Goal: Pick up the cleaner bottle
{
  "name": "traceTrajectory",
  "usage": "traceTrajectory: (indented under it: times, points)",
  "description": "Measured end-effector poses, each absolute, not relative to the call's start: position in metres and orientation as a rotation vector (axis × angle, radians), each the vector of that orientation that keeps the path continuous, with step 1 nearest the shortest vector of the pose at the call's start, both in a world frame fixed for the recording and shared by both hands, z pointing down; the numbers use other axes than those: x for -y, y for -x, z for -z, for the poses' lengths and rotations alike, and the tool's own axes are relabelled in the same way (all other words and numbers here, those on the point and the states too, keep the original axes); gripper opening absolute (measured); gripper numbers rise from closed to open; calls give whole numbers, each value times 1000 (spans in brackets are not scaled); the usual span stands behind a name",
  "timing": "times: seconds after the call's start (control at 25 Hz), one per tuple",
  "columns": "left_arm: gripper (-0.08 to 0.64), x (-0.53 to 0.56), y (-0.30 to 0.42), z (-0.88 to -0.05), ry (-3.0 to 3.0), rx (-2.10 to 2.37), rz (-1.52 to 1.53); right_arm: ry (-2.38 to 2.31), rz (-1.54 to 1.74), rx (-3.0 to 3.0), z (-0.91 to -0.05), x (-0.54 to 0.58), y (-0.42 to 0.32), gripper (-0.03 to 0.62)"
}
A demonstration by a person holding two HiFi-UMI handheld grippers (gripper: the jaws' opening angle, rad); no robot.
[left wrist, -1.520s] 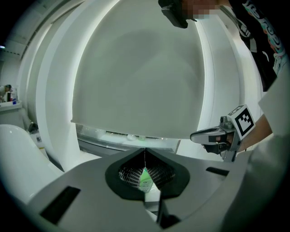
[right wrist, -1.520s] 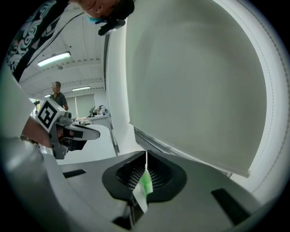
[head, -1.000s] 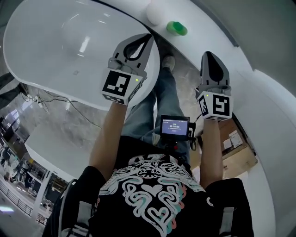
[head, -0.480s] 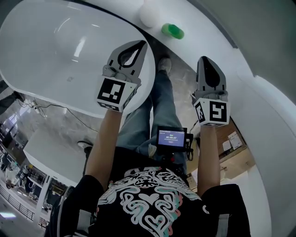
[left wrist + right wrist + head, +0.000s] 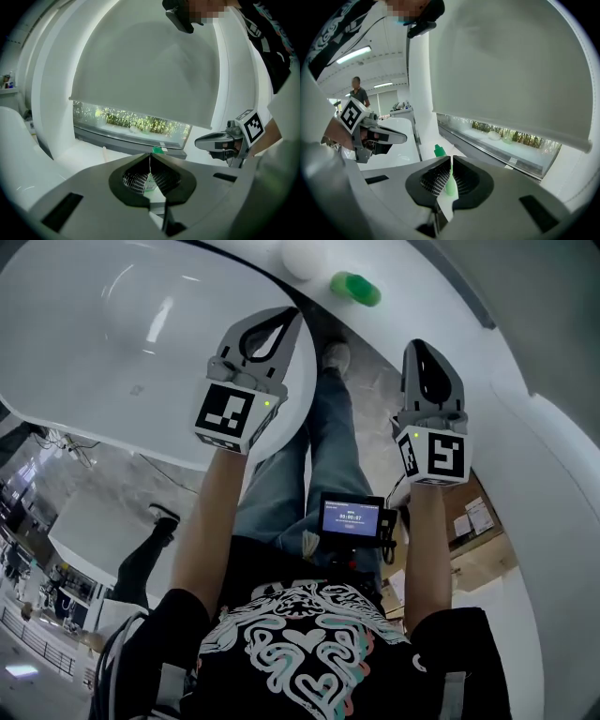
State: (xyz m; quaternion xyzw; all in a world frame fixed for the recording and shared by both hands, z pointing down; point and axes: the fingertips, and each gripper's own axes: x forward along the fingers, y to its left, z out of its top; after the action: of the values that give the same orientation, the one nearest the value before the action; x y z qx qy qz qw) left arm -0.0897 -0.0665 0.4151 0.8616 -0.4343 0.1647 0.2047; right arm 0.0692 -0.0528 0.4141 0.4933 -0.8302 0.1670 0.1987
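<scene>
The cleaner bottle (image 5: 354,288) has a green cap and stands on the white ledge ahead, beyond both grippers. In the left gripper view its cap (image 5: 158,150) peeks over the jaws. The right gripper view shows the same bottle (image 5: 439,151) just left of that gripper's jaw tips, pale green below the cap. My left gripper (image 5: 298,313) is shut with nothing in it, hovering over the bathtub's rim. My right gripper (image 5: 419,345) is also shut and holds nothing, off to the right at about the same height. Neither touches the bottle.
A large white bathtub (image 5: 112,334) fills the left. A white round object (image 5: 302,257) sits beside the bottle. Behind the ledge, a roller blind (image 5: 140,70) hangs over a window. A cardboard box (image 5: 480,549) lies at lower right. A person (image 5: 357,91) stands far off.
Both grippers have sunk a little together and stay shut. The person holding them has shifted stance, and a foot now shows at the lower left.
</scene>
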Motion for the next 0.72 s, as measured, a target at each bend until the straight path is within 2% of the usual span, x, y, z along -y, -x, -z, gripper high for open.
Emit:
traceTrajectory:
  times: [0.72]
  points:
    - [17, 87, 84, -441, -2460, 1144, -385, -1319, -467, 2346, -451, 70, -58, 29]
